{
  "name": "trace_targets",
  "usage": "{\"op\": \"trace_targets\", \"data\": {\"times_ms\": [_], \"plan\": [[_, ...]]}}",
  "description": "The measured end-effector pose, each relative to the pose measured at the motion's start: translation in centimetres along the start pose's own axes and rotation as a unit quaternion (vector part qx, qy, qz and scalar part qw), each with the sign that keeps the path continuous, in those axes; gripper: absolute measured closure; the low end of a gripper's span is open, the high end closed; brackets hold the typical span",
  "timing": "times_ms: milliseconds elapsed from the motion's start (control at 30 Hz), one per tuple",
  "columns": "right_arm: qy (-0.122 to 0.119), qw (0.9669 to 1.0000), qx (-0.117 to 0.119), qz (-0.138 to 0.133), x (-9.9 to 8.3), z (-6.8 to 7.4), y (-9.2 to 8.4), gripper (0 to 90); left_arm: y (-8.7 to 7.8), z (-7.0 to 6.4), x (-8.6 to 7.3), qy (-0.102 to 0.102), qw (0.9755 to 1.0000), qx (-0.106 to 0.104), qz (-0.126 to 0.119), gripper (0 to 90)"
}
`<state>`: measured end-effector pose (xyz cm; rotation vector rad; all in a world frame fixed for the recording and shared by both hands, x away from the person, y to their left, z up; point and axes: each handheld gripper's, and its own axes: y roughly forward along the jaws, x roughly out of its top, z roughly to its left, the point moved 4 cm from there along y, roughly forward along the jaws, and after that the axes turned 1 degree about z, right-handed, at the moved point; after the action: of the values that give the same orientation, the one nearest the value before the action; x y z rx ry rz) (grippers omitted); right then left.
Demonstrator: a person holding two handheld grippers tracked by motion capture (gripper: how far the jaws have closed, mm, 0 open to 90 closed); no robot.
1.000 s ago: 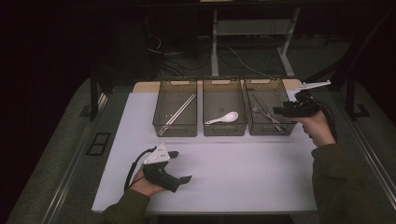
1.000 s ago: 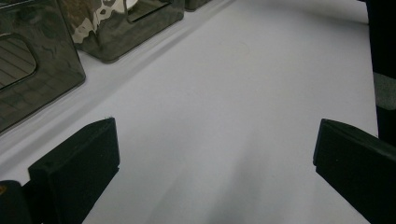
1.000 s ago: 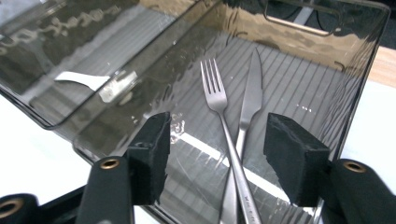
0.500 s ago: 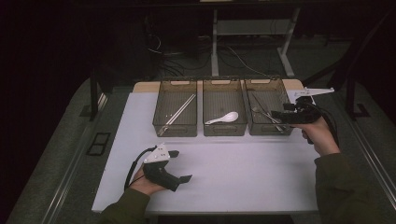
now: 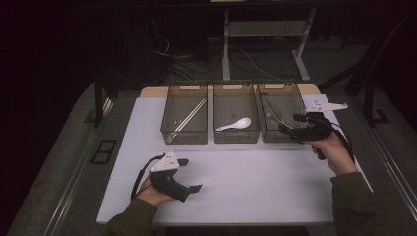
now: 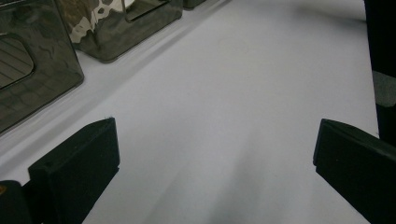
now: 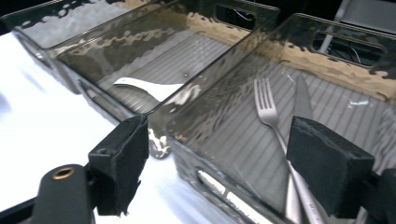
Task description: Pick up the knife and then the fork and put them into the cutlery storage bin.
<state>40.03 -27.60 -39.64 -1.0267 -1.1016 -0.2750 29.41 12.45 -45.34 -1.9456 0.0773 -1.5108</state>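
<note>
A: Since the earlier frames, the right hand-held gripper (image 5: 289, 129) has drawn back from over the right bin (image 5: 295, 92) toward its near wall, and its jaws have just been opening with nothing between them.

B: So where are the fork (image 7: 267, 106) and knife (image 7: 302, 100)?

A: Both lie on the ribbed floor of that right bin, side by side, handles toward the near wall. In the right gripper view the jaws stand wide, one on each side of the bin's near corner, and the pads touch neither piece.

B: Then the cutlery looks sorted?

A: As far as the pictures go, yes. The left bin (image 5: 171, 113) holds a pair of chopsticks (image 5: 189, 116) lying on a slant, the middle bin (image 5: 219, 139) holds the white spoon (image 5: 237, 124), and the right one has the fork and knife. No loose piece lies on the white worktop (image 5: 255, 182) in front of the bins.

B: And the left hand-held gripper (image 5: 192, 174)?

A: It rests on the worktop near the front edge, well apart from the bins. The left gripper view has its jaws wide apart over bare white surface, holding nothing.

B: What is left, then?

A: Probably only bringing the right hand back to rest; the placing itself seems finished.
</note>
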Motion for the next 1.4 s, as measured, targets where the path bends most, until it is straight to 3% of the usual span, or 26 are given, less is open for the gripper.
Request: {"op": "trace_targets", "data": {"times_ms": [433, 1033, 1400], "plan": [[-0.012, 0.9998, 0.015, -0.004, -1.8, 2.4, -0.4, 19.0, 0.0, -0.1, 0.0, 0.001, 1.0000, 0.000, -0.002, 0.0], [-0.023, 0.9993, 0.026, -0.011, -4.6, 4.1, -1.6, 18.2, -0.1, -0.1, 0.0, -0.001, 1.0000, 0.001, -0.003, 0.0], [-0.016, 0.9992, 0.034, -0.016, -6.6, 4.6, -2.4, 17.9, -0.2, -0.1, 0.0, 0.000, 1.0000, 0.001, -0.002, 0.0]]}}
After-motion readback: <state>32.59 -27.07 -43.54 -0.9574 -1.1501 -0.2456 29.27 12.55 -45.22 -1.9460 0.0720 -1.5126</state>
